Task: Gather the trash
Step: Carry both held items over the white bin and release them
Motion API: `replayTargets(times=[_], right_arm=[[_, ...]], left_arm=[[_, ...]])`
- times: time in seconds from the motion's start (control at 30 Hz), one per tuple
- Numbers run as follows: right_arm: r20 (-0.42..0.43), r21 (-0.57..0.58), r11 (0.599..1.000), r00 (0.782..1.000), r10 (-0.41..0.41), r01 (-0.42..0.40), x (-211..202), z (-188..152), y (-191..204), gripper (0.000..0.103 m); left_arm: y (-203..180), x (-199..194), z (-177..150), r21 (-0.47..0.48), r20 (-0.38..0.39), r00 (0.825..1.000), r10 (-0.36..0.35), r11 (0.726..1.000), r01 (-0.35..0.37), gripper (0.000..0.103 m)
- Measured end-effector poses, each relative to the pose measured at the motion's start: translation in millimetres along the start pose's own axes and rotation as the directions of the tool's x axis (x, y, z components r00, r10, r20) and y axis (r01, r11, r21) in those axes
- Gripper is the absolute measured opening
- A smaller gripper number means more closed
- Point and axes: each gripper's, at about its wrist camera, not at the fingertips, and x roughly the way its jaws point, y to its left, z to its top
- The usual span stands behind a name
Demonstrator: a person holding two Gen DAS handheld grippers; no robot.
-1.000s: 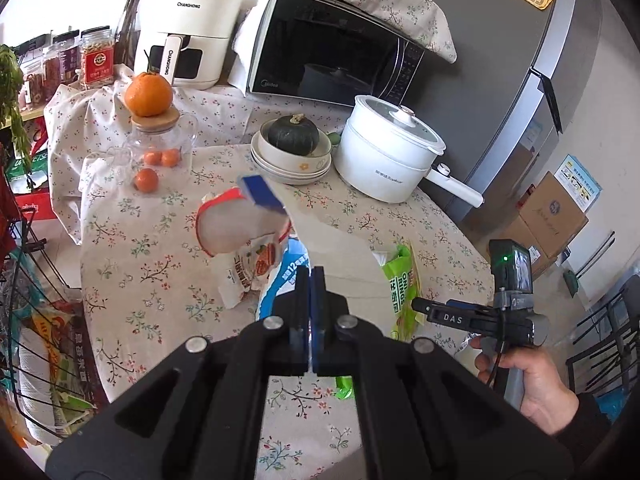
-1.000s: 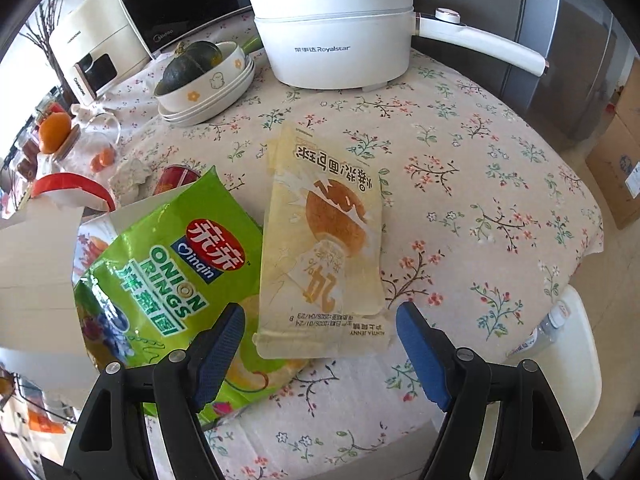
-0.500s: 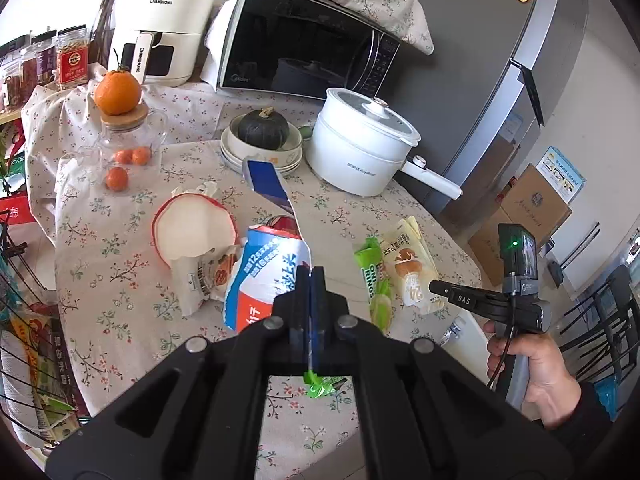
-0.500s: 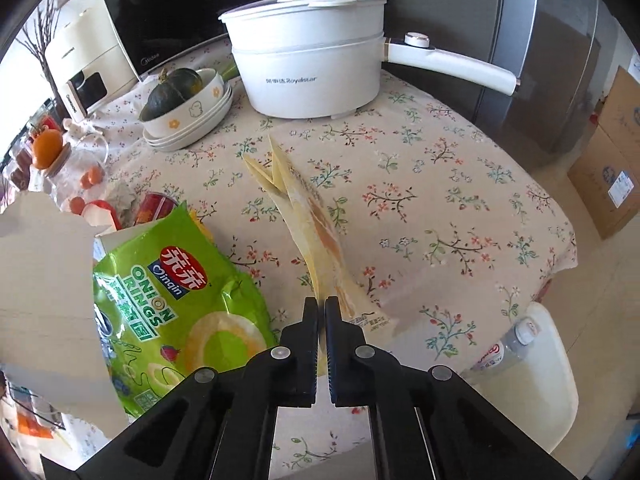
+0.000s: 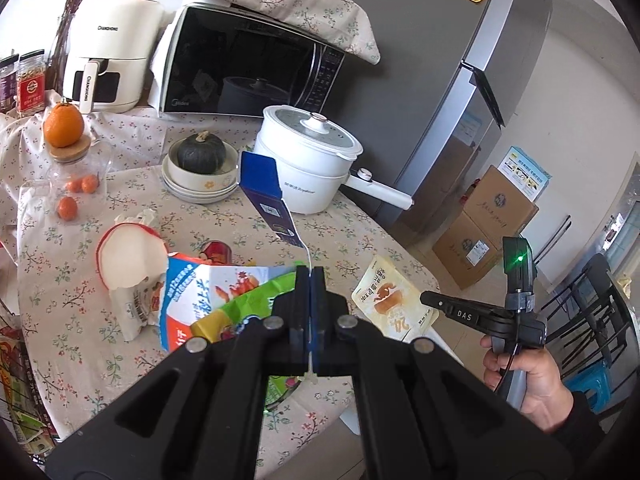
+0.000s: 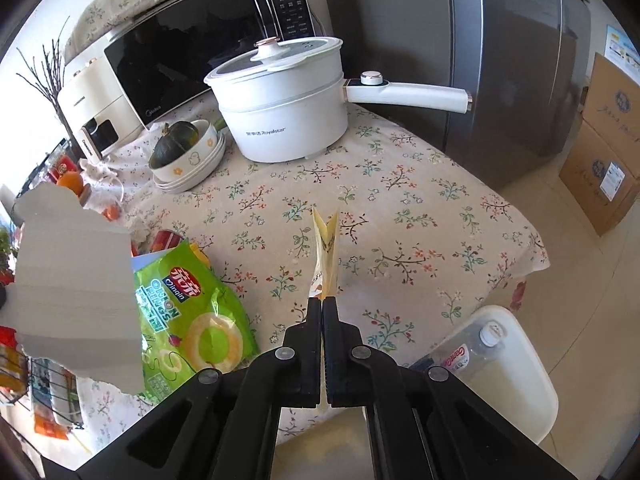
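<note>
My left gripper point(image 5: 311, 276) is shut on a flattened blue and white carton point(image 5: 264, 194), held edge-on above the table; its pale inner side shows in the right wrist view point(image 6: 76, 280). My right gripper point(image 6: 322, 302) is shut on a yellow bread wrapper point(image 6: 326, 252) and lifts its near end off the floral tablecloth; the wrapper also shows in the left wrist view point(image 5: 394, 304). A green onion rings bag point(image 6: 192, 316), a blue and white snack bag point(image 5: 192, 300) and a torn red and white paper bowl point(image 5: 128, 260) lie on the table.
A white bin point(image 6: 500, 364) with a plastic bottle point(image 6: 468, 356) stands below the table's front edge. A white pot point(image 6: 280, 108), stacked bowls with a squash point(image 6: 188, 156), a jar with oranges point(image 5: 76, 176), a microwave, an air fryer and a fridge stand behind. Cardboard boxes point(image 5: 488, 232) sit on the floor.
My right gripper shut on the bread wrapper and has lifted it edge-on while drawing back. My left gripper has risen and pulled back with the carton.
</note>
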Motion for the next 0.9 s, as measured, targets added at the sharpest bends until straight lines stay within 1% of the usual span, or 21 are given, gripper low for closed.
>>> replayTargets(times=[0.23, 0.4, 0.53, 0.63, 0.73, 0.9], right_arm=[[0.04, 0.025, 1.0, 0.999, -0.006, 0.005, -28.8, -8.6, -35.2, 0.002], [0.045, 0.062, 0.998, 0.998, -0.036, 0.033, -42.9, -18.9, -70.8, 0.002], [0.037, 0.099, 0.993, 0.997, -0.063, 0.059, -51.1, -30.3, -100.5, 0.002], [0.024, 0.121, 0.989, 0.996, -0.083, 0.08, -54.1, -40.3, -119.2, 0.002], [0.006, 0.143, 0.985, 0.995, -0.102, 0.1, -56.6, -51.8, -137.1, 0.002], [-0.014, 0.186, 0.974, 0.992, -0.128, 0.128, -62.4, -68.2, -166.2, 0.002]], left_arm=[[-35.9, 17.5, -4.2, 0.041, -0.028, 0.997, -0.068, 0.997, 0.069, 0.0], [-64.4, 37.2, -14.5, 0.075, -0.078, 0.99, -0.118, 0.989, 0.124, 0.0], [-91.7, 56.9, -30.3, 0.113, -0.136, 0.978, -0.156, 0.979, 0.171, 0.0], [-111.8, 71.0, -45.2, 0.139, -0.181, 0.966, -0.184, 0.968, 0.211, 0.0], [-131.0, 86.0, -59.1, 0.168, -0.22, 0.956, -0.195, 0.958, 0.234, 0.0], [-156.7, 113.6, -83.0, 0.19, -0.283, 0.936, -0.208, 0.945, 0.267, 0.0]])
